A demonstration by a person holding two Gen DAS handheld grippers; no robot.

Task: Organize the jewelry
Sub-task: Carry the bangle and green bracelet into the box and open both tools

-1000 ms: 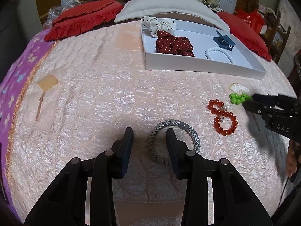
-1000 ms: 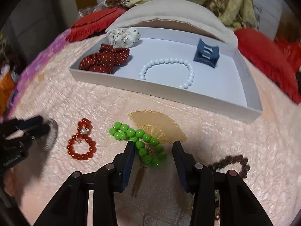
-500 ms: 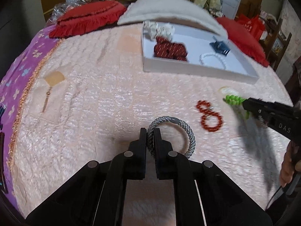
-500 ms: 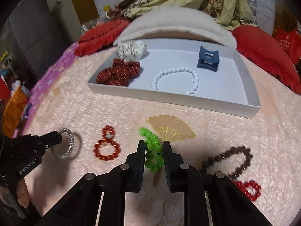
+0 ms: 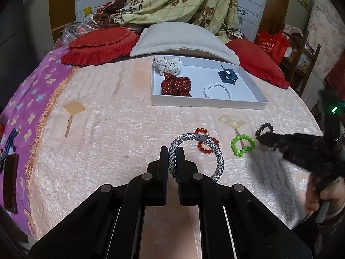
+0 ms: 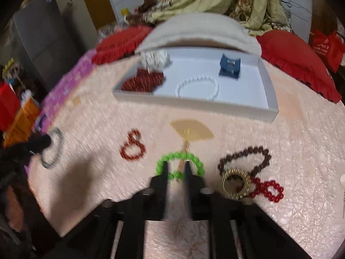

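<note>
Left gripper [image 5: 171, 157]: its two fingers are pressed tight on the grey bangle [image 5: 197, 155]. They pinch the left side of the ring. The rest of the ring sticks out to the right, above the bedspread [image 5: 112, 133].
Right gripper [image 6: 176, 168]: the picture is blurry. The fingers are close together with a small gap. The green beads [image 6: 180, 165] loop around the tips. I cannot tell if the fingers grip them.
Green beads: in the left view they make a small ring [image 5: 242, 145] just by the right gripper's tip [image 5: 262, 137].
Red beads [image 5: 207, 143]: on the bedspread, partly behind the grey bangle, bent like a number eight.
Brown beads [image 6: 245, 158]: on the bedspread, to the right of the green beads.
Gold ring [image 6: 236, 183]: lies on the brown beads, touching them.
Dark red beads [image 6: 268, 190]: just to the right of the gold ring.
Tray [image 5: 207, 104]: white, farther back on the bed, near the pillow [image 5: 183, 41].
In the tray: a white spotted scrunchie [image 5: 168, 64], a red spotted scrunchie [image 5: 175, 85], a blue clip [image 5: 227, 76] and white beads [image 5: 216, 90].
Red cushions [image 5: 99, 45]: one on each side of the pillow.
</note>
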